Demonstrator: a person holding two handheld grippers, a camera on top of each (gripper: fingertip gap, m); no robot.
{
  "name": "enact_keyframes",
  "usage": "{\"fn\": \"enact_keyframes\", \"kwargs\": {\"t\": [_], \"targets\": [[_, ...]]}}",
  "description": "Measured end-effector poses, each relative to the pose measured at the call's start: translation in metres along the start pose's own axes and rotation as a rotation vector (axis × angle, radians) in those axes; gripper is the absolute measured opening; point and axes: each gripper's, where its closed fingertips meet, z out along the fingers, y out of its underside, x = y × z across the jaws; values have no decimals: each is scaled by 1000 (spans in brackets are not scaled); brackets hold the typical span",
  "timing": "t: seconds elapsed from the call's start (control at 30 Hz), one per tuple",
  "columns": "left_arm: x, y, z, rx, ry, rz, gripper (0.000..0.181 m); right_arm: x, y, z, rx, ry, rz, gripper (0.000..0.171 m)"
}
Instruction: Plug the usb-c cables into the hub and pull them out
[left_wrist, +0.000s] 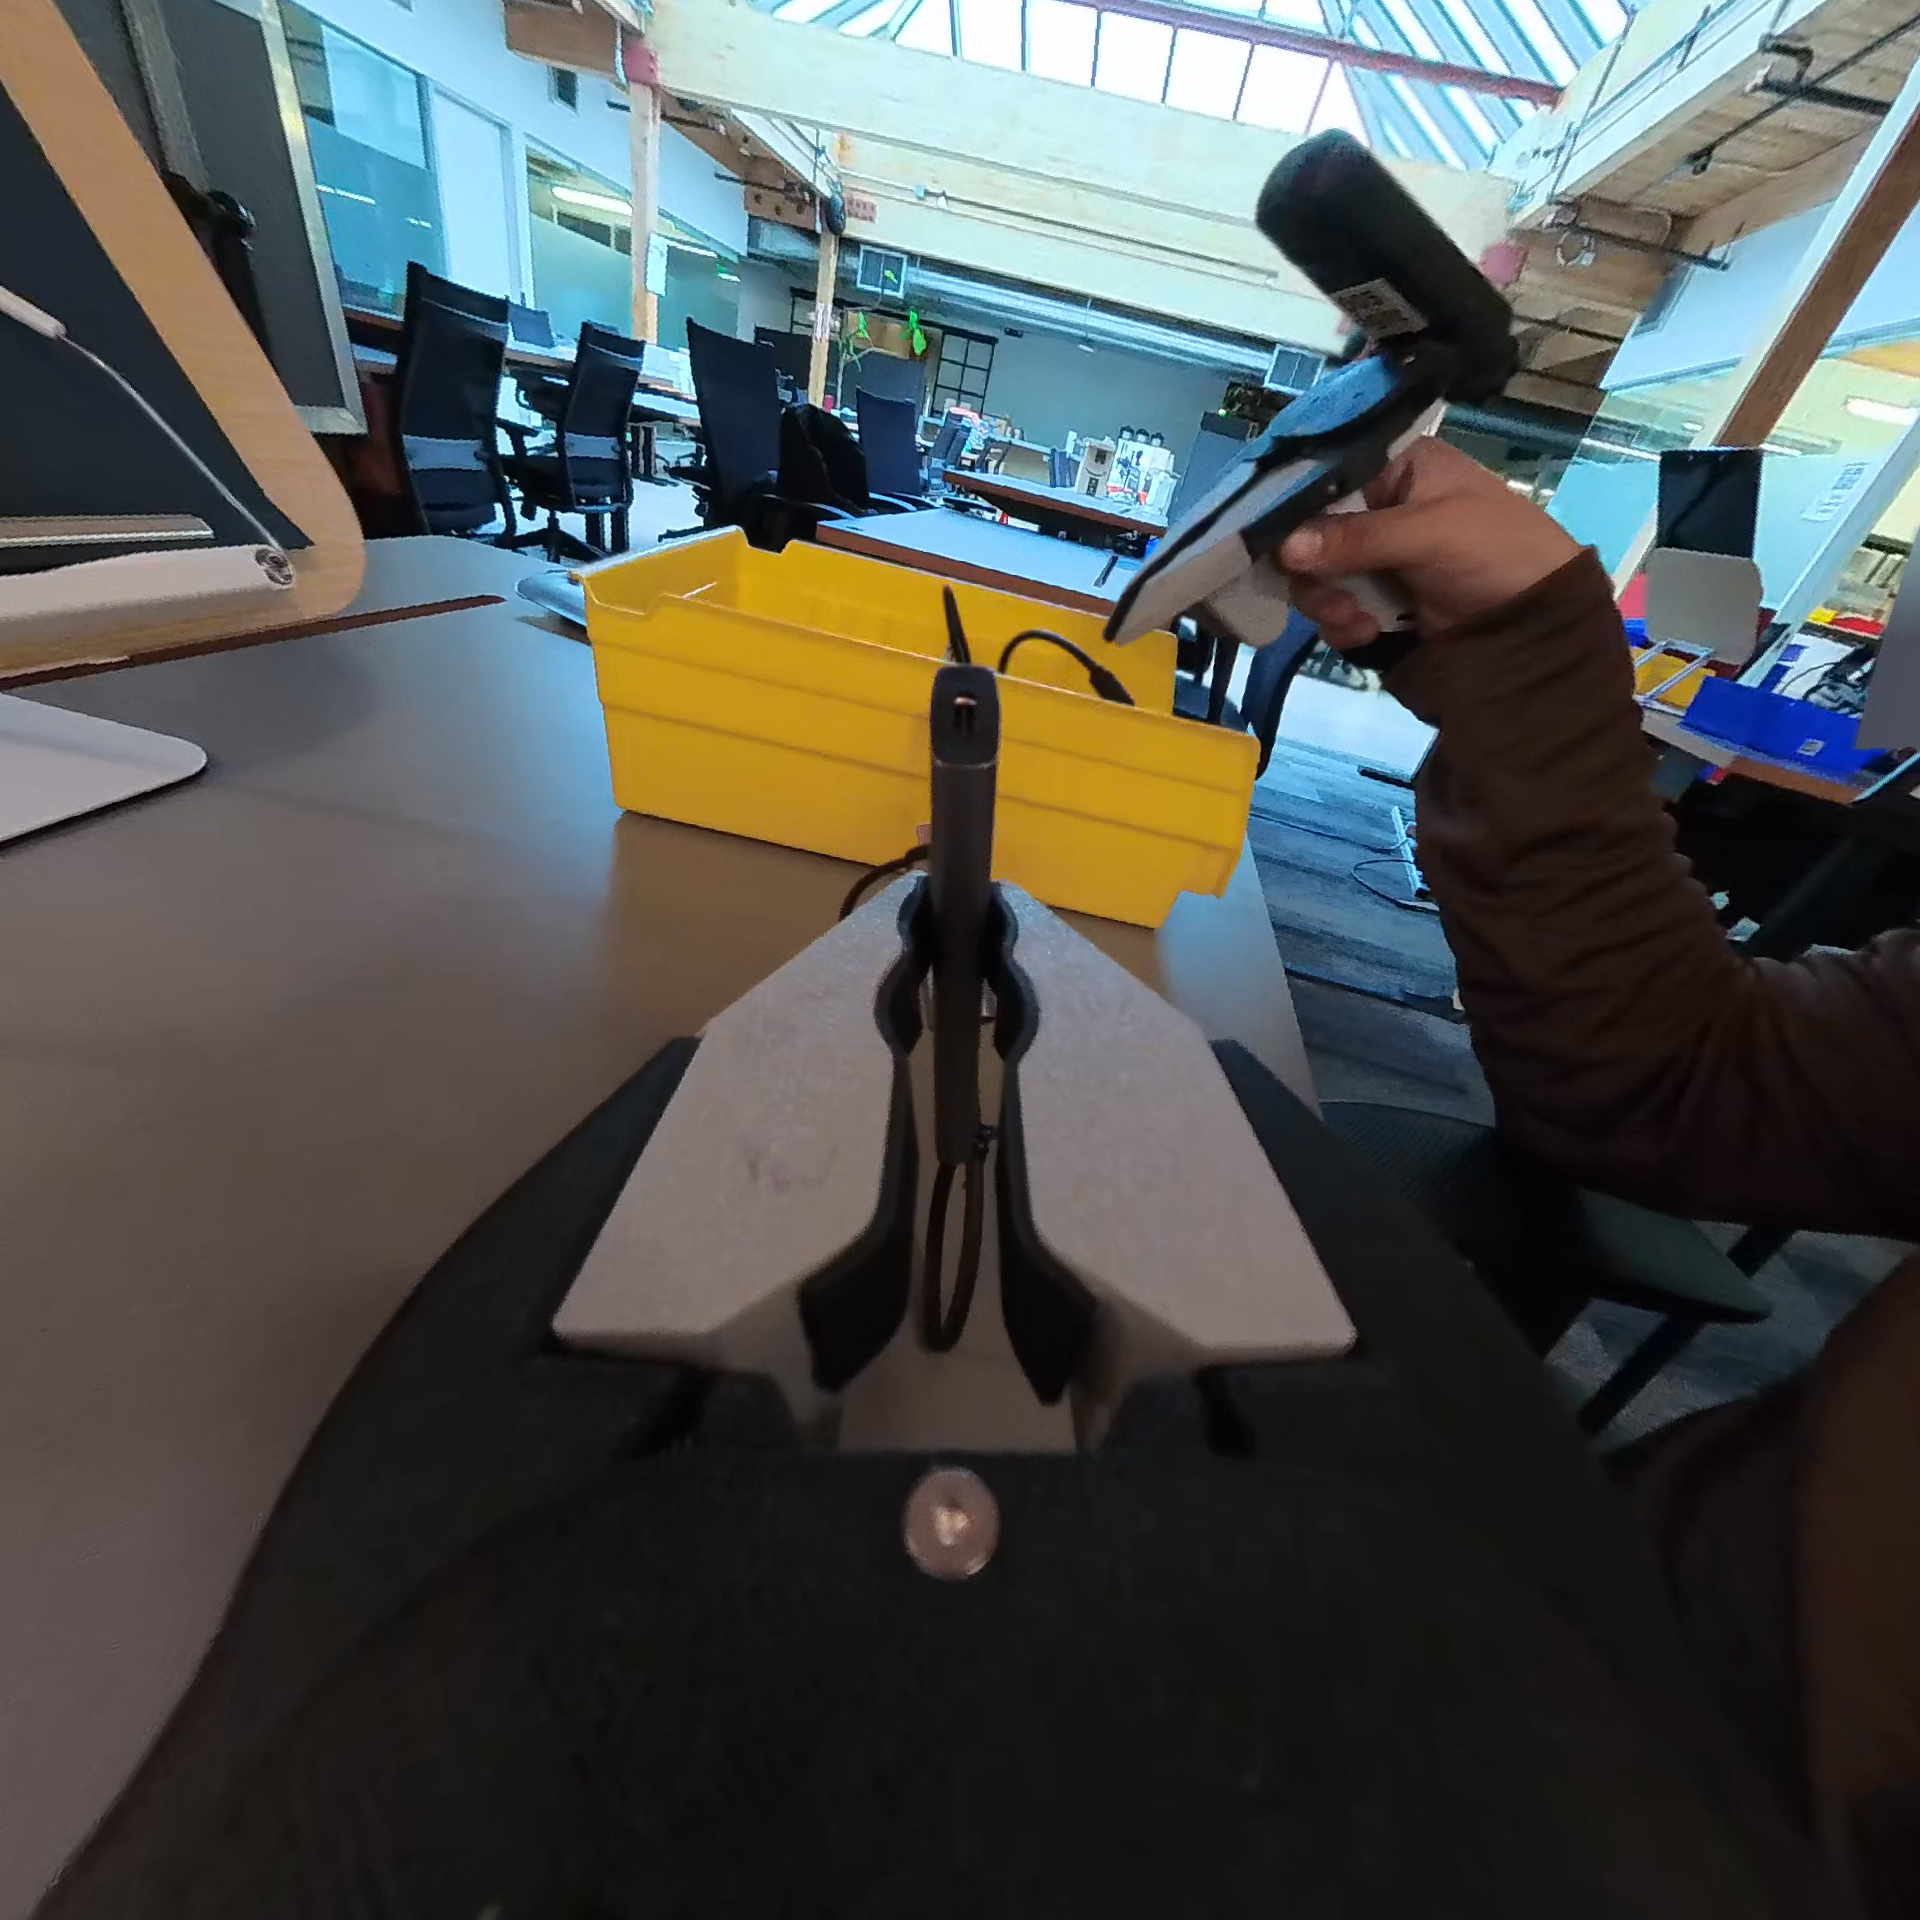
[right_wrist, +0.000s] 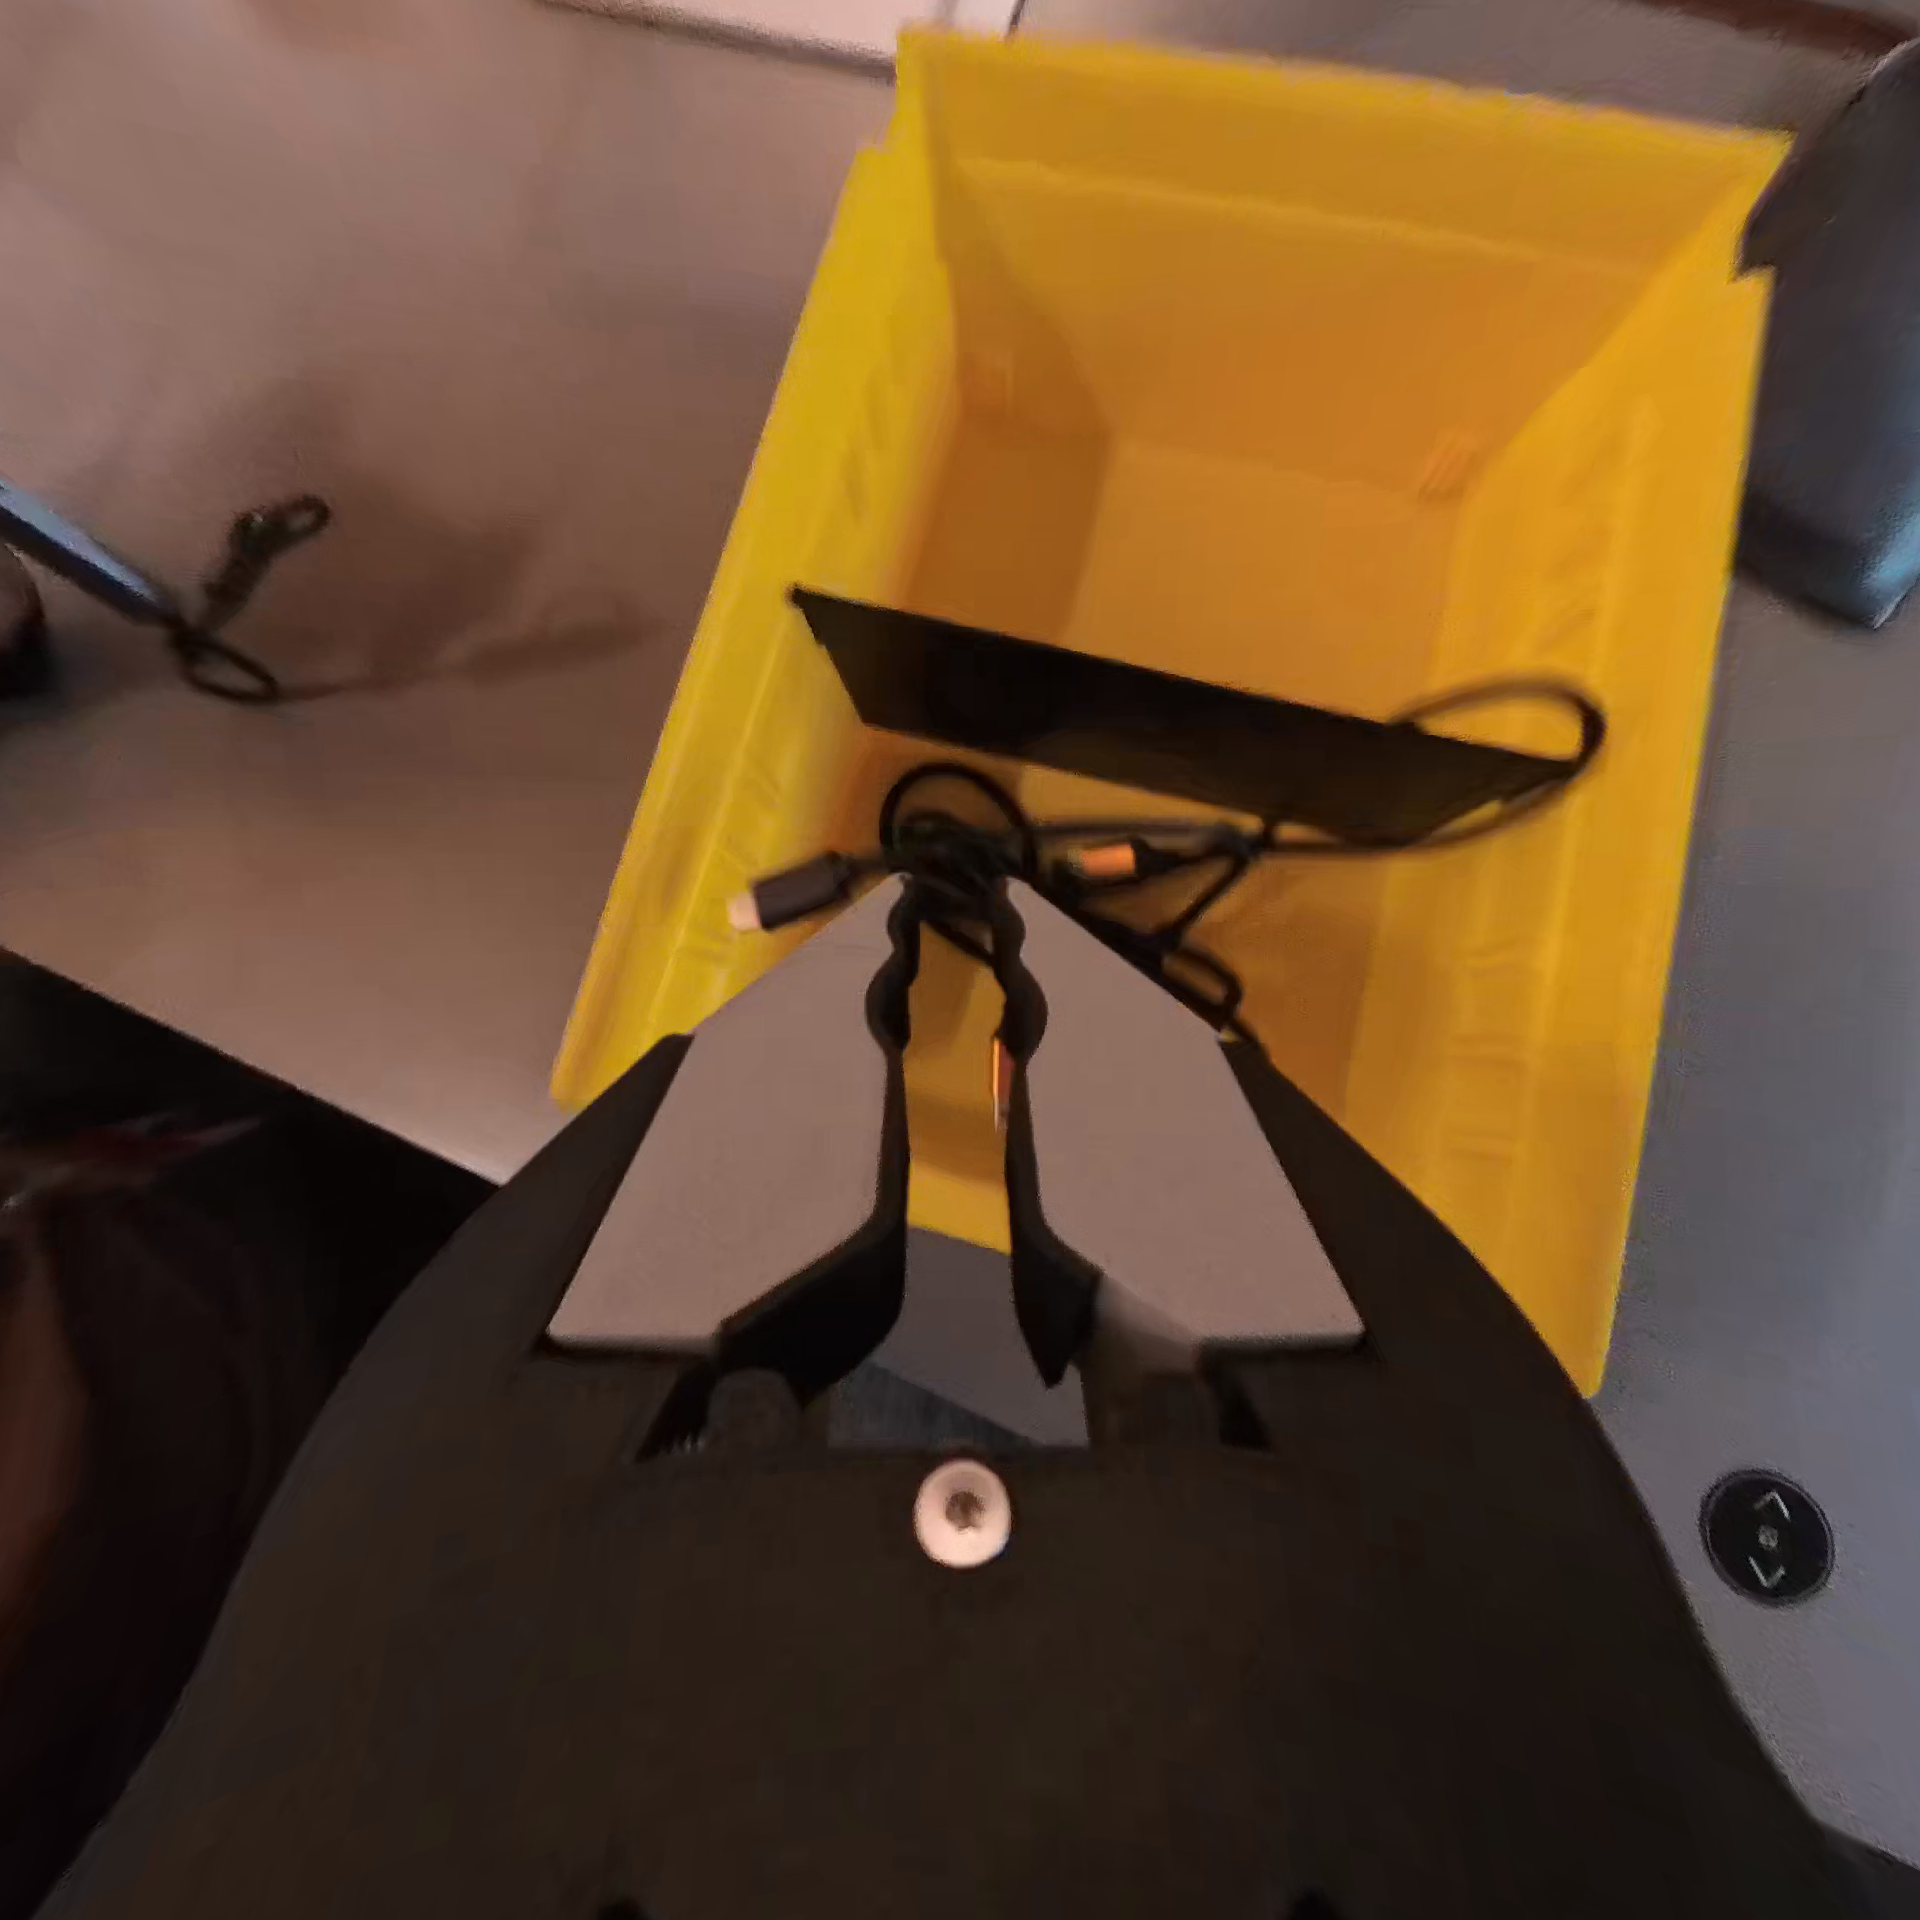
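**Hub Clamped Edge-On, Cables Down in the Bin**

Left gripper (left_wrist: 958, 914) clenched on the hub (left_wrist: 961, 831), a slim dark grey slab held on edge between the fingertips, its far end pointing toward the yellow bin (left_wrist: 831, 769) on the grey table (left_wrist: 312, 935). Thin black cord looped beneath the hub, between the fingers.

Right gripper (right_wrist: 956, 899) held above the bin's near end, tilted down into it. Fingertips drawn nearly together around a tangle of black usb-c cables (right_wrist: 1039, 842) (motion blur hides whether a strand is truly pinched, so cannot tell the grip). One plug (right_wrist: 795, 894) pointing left, just beside the left fingertip. Flat black divider (right_wrist: 1143, 707) standing across the bin, just beyond the tangle, one cable looping over its right end.

Seen from the left wrist view: right gripper up above the bin's far right corner, gripped by a hand (left_wrist: 1423, 561) in a brown sleeve.

Off to the left of the bin, a metal clip (right_wrist: 239, 592) lying on the table.
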Motion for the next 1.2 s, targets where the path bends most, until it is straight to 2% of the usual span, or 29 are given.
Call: {"fn": "enact_keyframes", "kwargs": {"t": [0.13, 0.27, 0.33, 0.4, 0.47, 0.53, 0.57, 0.63, 0.7, 0.8, 0.87, 1.0, 1.1, 1.2], "targets": [[3, -5, -2, 33, 31, -25, 7, -26, -40, -29, 231, -32, -62, 21], [11, -13, -4, 85, 93, -51, 6, -124, -67, -38, 363, -341, -270, 24], [14, -20, -7, 124, 129, -76, 7, -183, -61, -26, 315, -548, -385, 33], [19, -28, -12, 175, 174, -94, 6, -226, -50, -1, 212, -669, -468, 42], [26, -36, -17, 223, 215, -93, 6, -247, -44, 35, 122, -656, -501, 56], [31, -40, -19, 243, 238, -78, 6, -261, -46, 68, 90, -617, -506, 61], [33, -40, -19, 246, 245, -71, 6, -268, -48, 82, 93, -611, -508, 62], [36, -40, -19, 245, 263, -74, 7, -278, -49, 100, 112, -607, -535, 38], [36, -37, -16, 229, 271, -99, 7, -286, -46, 103, 112, -665, -554, 25], [36, -39, -13, 237, 257, -121, 10, -277, -49, 102, 98, -627, -548, 20], [29, -41, -11, 257, 183, -96, 14, -261, -57, 93, 122, -558, -536, 20], [4, -28, -4, 197, -3, -104, 47, -215, -89, 54, 273, -370, -465, 14], [-9, -10, 2, 89, -92, -84, 48, -168, -114, 19, 379, -230, -391, 14], [-4, -5, 6, 62, -69, -84, 42, -100, -138, 2, 377, -8, -347, 13]]}}
